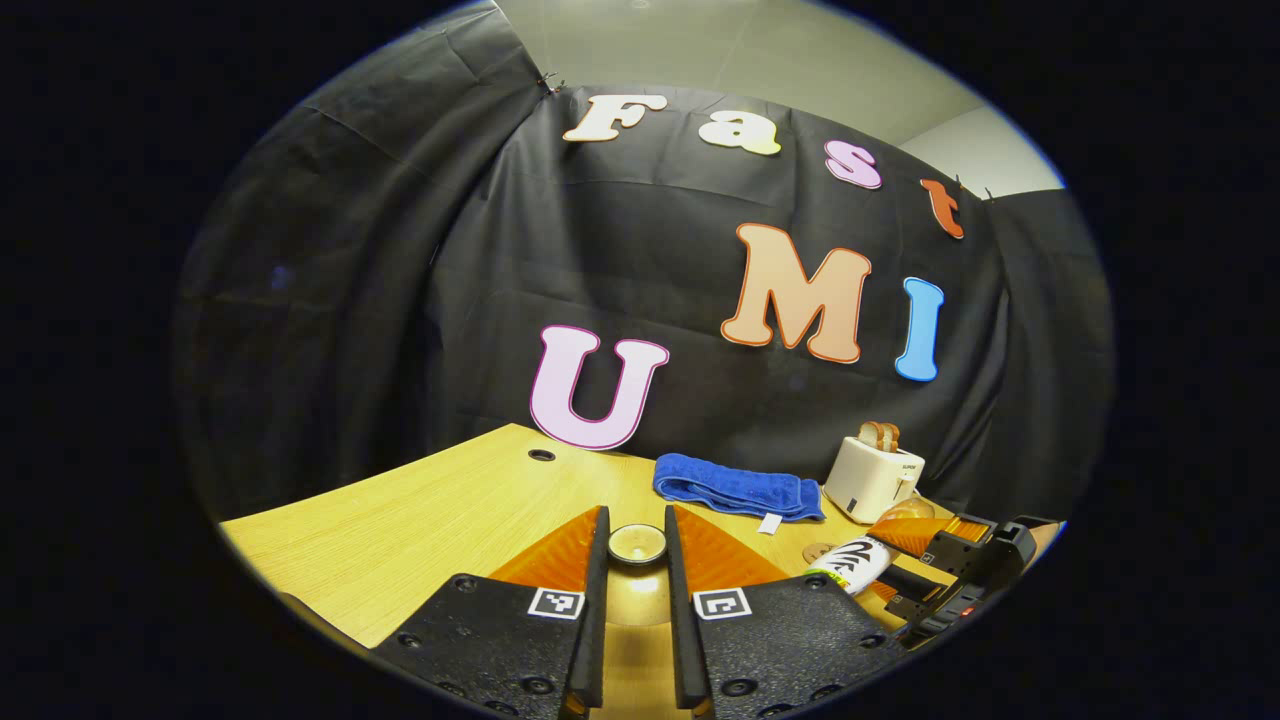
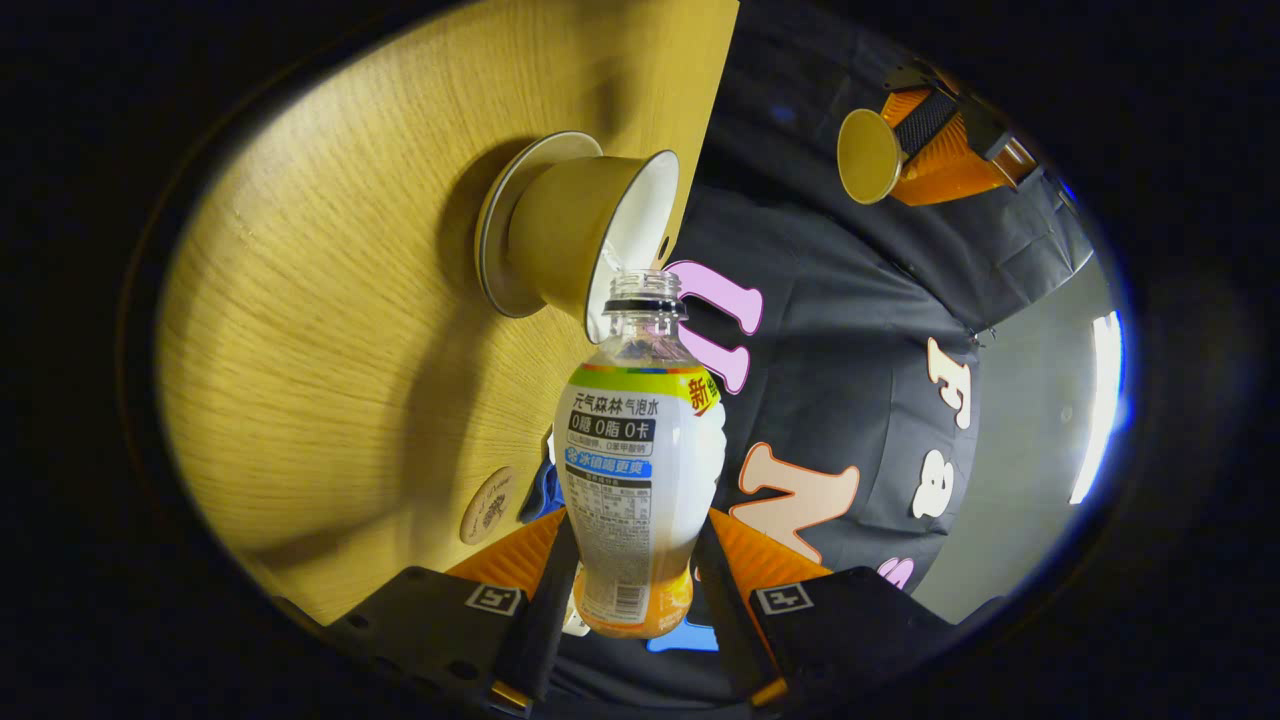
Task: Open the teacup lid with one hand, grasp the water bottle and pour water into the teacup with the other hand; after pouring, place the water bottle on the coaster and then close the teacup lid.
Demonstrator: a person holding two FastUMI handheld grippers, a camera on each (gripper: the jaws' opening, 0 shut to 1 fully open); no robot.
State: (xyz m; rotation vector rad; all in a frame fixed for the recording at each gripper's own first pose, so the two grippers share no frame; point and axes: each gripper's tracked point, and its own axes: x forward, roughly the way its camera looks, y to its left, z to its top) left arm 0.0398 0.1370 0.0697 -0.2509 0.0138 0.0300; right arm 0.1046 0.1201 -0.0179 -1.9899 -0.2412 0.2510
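My right tool (image 2: 635, 590) clamps the bottle (image 2: 640, 470) — neck tipped at the teacup (image 2: 585, 225) rim, coaster (image 2: 488, 505) near its base; left tool (image 1: 636, 560) grips the lid (image 1: 637, 543).

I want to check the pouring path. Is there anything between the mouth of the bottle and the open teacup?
Nothing visible stands between them. The uncapped clear plastic water bottle, held in the right gripper, points its mouth at the rim of the open mustard-yellow teacup. The left gripper holds the round yellow lid well away.
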